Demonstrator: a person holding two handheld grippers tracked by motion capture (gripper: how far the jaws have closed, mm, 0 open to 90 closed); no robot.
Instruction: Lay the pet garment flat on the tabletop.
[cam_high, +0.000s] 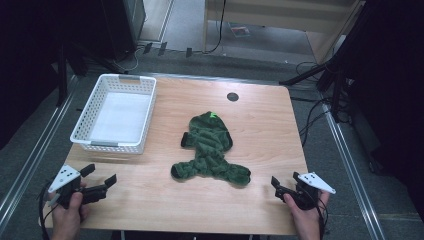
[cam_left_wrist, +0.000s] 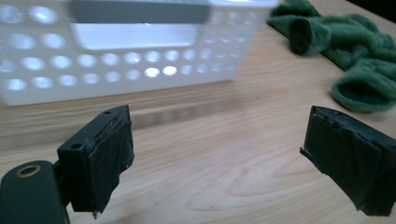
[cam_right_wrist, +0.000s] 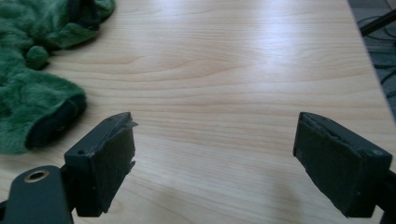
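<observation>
Green fleece garment (cam_high: 210, 150): one, beside one white basket (cam_high: 116, 113).

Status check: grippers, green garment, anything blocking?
Left gripper open, right gripper open, both holding nothing. Green garment flat mid-table, untouched. White basket off left; path clear.

I take this for a lab or recording studio rather than a home. My wooden table (cam_high: 260, 130) stands on grey carpet (cam_high: 190, 30), fenced left and right by metal rails (cam_high: 345, 150). Black stand legs (cam_high: 310, 75) and loose cables (cam_high: 310, 120) crowd the far right, dark drapes close both sides, and pale wooden furniture (cam_high: 280, 20) sits at the far end.
</observation>
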